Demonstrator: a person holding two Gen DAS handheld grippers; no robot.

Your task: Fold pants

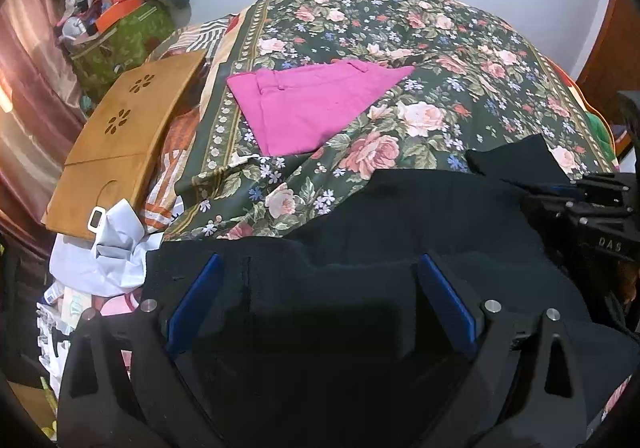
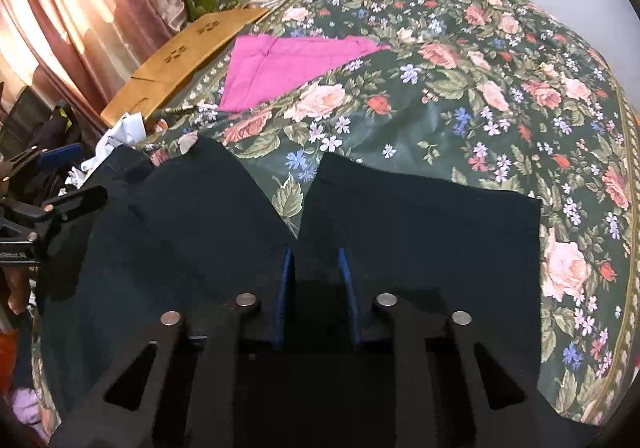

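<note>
Two grippers over the black pants (image 2: 420,216), which lie spread on the floral bedspread (image 2: 460,88) at the near edge, legs split in a V. Left gripper (image 1: 320,300): fingers spread wide above the waist end, nothing held. Right gripper (image 2: 316,288): fingers nearly together at the crotch; can't tell if fabric is pinched. Looks like the first fold is pending. Next: grab one leg, lay it over the other. Pink garment (image 1: 312,100) sits folded beyond.

Both tongs (image 1: 320,300) (image 2: 316,288) are black frames with blue pads (image 1: 448,300) and round silver screws (image 2: 386,299).
</note>
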